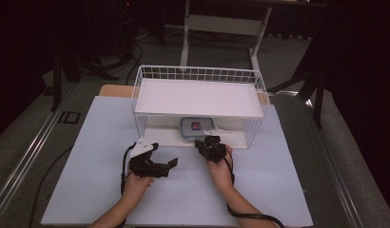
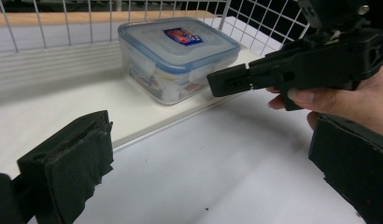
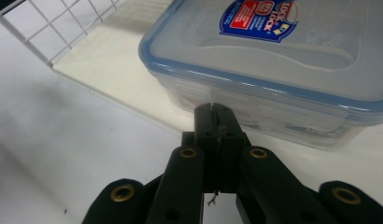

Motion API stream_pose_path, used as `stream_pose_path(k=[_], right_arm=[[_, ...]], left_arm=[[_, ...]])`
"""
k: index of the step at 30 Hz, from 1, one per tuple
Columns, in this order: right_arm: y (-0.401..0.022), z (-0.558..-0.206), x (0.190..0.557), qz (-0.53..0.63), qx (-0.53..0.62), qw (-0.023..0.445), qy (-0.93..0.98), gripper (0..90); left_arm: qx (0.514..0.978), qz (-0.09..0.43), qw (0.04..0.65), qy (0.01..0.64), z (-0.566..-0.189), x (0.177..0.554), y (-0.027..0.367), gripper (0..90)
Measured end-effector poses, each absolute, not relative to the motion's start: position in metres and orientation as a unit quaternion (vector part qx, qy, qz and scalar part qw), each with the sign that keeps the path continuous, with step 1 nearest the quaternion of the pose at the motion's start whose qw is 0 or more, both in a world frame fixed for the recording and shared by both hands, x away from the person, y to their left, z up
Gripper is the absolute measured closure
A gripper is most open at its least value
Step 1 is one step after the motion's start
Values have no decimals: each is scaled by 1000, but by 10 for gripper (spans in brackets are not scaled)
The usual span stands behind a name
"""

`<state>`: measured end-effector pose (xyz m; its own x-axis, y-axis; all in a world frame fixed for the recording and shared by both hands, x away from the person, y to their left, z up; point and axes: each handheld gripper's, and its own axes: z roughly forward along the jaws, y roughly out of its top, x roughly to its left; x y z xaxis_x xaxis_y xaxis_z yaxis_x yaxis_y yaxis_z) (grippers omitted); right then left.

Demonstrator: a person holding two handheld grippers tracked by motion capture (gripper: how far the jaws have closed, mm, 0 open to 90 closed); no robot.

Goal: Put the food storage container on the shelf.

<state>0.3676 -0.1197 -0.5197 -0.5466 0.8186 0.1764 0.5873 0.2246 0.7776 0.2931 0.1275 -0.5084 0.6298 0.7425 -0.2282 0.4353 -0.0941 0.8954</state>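
table [image 1: 88, 190] is covered with a white sheet, and on its far half stands a white wire rack [image 1: 199, 97] with a flat shelf on top and an open space below, so a thing can be stored under the shelf and reached from the front. in this lower space, on the white base board [image 2: 49, 112], sits the plastic container [image 2: 178, 56], clear with a blue-rimmed lid [image 3: 292, 51] and a small label. it stands near the front edge of the board, so the grippers can reach it without going deep under the shelf.

the right gripper [image 1: 209, 144] points at the container's front wall, and its jaws are pressed fully together with nothing between them. in the right gripper view its tip [image 3: 214, 111] is just beside the wall, maybe touching; i cannot tell. i judge it is held this way to push or nudge the box, not to grasp it.

the left gripper [image 1: 170, 164] waits lower on the table, turned sideways toward the right one, with its jaws spread wide and empty, well apart from the container, probably ready to take it.
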Motion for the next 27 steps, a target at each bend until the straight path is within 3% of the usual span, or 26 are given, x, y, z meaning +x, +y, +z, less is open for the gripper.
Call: stream_pose_path(k=[16,27], right_arm=[[-103,-519,388,423,460,147,766,900],[-109,-514,378,432,451,145,768,871]], left_arm=[[726,146,546,392,-508,291,128,8],[731,189,556,348,-507,289,124,7]])
